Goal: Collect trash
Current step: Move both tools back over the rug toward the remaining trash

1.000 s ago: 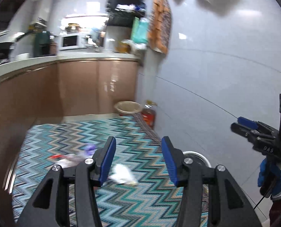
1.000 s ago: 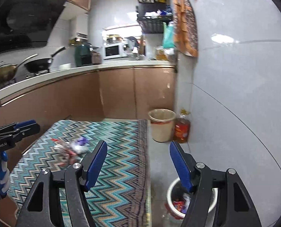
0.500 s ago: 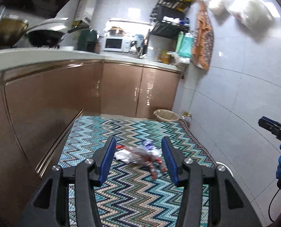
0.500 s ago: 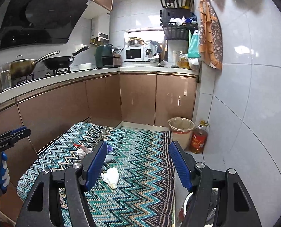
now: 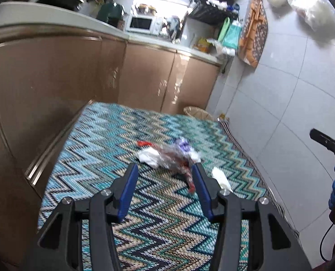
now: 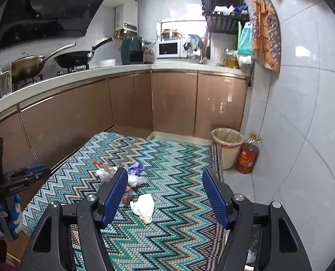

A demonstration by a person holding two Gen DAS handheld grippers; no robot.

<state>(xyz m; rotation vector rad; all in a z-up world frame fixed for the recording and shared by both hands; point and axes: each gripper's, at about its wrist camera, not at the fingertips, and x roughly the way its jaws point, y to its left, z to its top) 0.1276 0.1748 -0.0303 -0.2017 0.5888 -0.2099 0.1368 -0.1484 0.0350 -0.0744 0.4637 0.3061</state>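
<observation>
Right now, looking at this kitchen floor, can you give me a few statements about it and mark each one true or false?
1. Both tongs, left and right, hold nothing. True.
2. The crumpled white tissue lies on the zigzag rug. True.
3. The beige bin stands in the middle of the rug. False: it stands past the rug's far corner, beside the oil bottle.
4. The wrappers are already in that bin. False: they lie on the rug.

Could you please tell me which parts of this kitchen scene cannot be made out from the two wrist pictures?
- Left wrist view: the pile of crumpled plastic wrappers on the zigzag rug is motion-blurred; single pieces cannot be told apart.
- Right wrist view: the same pile is partly hidden behind the right tool.
- Right wrist view: the round white bin at the bottom edge is mostly covered; its contents are unclear.
- Both views: the beige wastebasket shows no contents.
</observation>
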